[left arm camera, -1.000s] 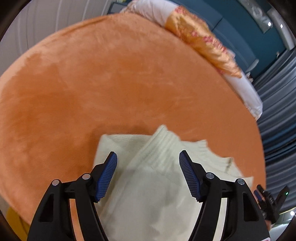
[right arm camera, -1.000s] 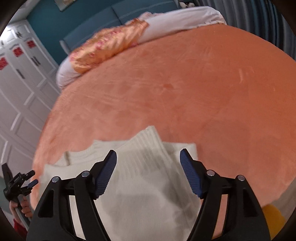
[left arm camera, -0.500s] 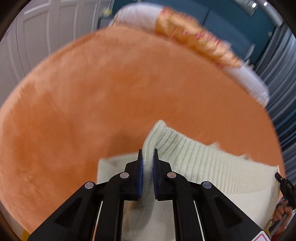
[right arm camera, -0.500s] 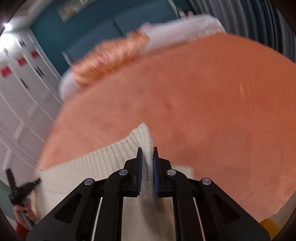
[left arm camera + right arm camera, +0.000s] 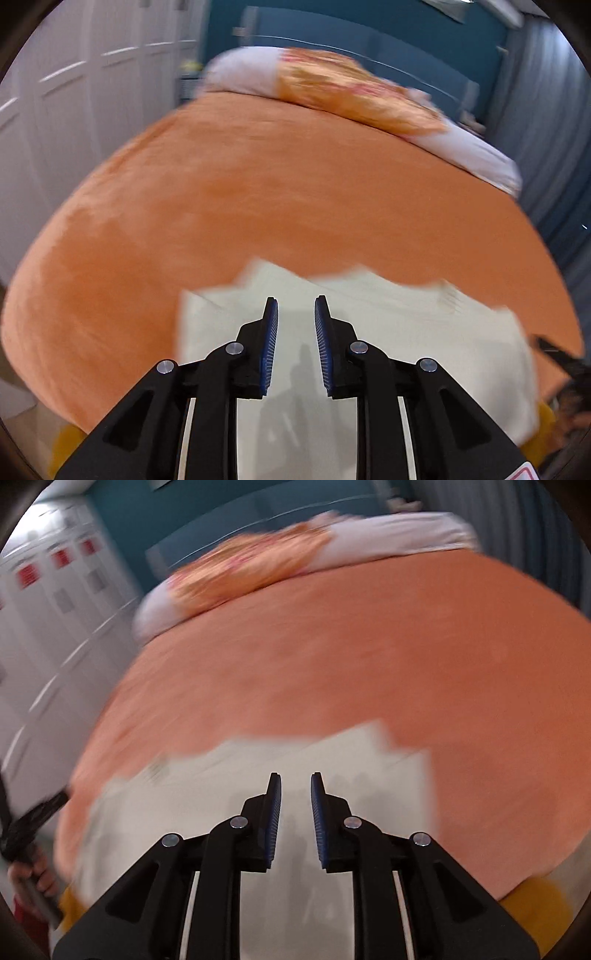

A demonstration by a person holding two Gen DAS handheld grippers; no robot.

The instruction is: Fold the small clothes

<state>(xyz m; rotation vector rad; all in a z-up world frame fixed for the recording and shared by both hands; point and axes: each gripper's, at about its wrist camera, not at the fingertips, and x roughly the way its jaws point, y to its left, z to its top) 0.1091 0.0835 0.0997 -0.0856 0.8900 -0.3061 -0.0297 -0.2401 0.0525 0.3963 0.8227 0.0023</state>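
A cream knit garment [image 5: 406, 325] lies flat and folded on the orange bedspread [image 5: 258, 184], close to the near edge. My left gripper [image 5: 295, 301] hovers over its left part with the jaws opening, a narrow gap and nothing between the pads. In the right wrist view the same garment [image 5: 207, 786] spreads to the left under my right gripper [image 5: 295, 775], whose jaws are also opening with no cloth between them. Both views are blurred by motion.
An orange patterned quilt [image 5: 351, 92] and white pillows sit at the far end of the bed. White wardrobe doors [image 5: 48, 609] stand on the left, grey curtains [image 5: 546, 110] on the right. A hand [image 5: 37, 875] holding the other gripper shows at the left edge.
Half a second ago both grippers were shut on the ribbed hem, lifted. Now both have let go, and the garment lies flat while the grippers have drawn back above it.
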